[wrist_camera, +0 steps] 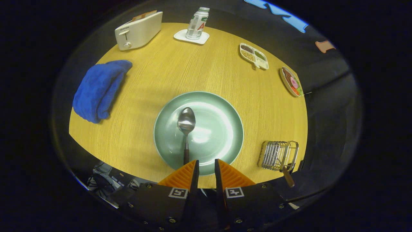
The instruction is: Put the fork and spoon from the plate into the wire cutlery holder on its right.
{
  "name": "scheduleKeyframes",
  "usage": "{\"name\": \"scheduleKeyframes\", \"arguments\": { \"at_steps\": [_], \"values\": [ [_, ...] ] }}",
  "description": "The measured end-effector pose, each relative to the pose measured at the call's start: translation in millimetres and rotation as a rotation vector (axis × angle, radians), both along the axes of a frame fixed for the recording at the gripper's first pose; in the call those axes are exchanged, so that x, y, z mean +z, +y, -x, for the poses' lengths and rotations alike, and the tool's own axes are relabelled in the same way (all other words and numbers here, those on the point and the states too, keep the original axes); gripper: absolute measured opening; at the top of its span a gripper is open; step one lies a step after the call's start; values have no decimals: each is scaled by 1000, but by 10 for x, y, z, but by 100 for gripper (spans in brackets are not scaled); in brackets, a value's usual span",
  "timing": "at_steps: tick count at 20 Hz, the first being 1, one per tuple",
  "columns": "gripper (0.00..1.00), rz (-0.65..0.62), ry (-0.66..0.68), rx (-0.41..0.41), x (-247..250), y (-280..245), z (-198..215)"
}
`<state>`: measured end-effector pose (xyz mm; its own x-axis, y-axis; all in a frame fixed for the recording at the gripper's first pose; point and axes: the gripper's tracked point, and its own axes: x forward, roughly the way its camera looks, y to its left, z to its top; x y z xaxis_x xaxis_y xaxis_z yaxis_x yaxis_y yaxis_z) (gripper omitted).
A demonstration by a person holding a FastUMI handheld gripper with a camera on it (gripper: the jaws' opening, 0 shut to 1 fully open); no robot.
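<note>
Steel and wood make up the spoon (186,130), which lies on the green plate (225,109) just ahead of the jaws (206,167), bowl pointing away and the dark handle end reaching back to touch or nearly touch the left finger's tip. The jaws stand narrowly parted, a slim gap between the two fingers, with nothing held; the handle sits outside that gap, slightly to its left, so judged from this pose a small leftward shift would be needed to straddle it. Handle-first presentation suits a grasp along the shaft. To the right of the jaws, well apart from the plate, the wire cutlery holder (273,154) stands near the table (180,71) edge; a brown-handled utensil (287,175), probably the fork, already leans in it, handle outward. The spoon appears to be the remaining item. Farther off lie a blue cloth (96,90) to the left, then a toaster (138,30), a bottle (198,24) on a white coaster (183,36), a divided snack tray (254,56) and a small dish (291,82) along the far rim, clear of the working path.
</note>
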<state>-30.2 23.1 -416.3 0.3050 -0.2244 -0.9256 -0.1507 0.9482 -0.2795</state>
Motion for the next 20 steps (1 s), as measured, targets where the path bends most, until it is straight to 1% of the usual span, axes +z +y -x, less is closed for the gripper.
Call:
{"name": "scheduleKeyframes", "arguments": {
  "at_steps": [4, 7, 14, 18, 19, 20],
  "values": [
    [28, -35, 53, 2, -248, 108, 32],
    [28, -90, 68, -23, -368, 204, 37],
    [28, -143, 97, -58, -640, 197, -17],
    [28, -152, 98, -71, -725, 123, 11],
    [26, -158, 99, -67, -699, 140, 29],
    [11, -160, 93, -61, -756, 153, 3]
  ]
}}
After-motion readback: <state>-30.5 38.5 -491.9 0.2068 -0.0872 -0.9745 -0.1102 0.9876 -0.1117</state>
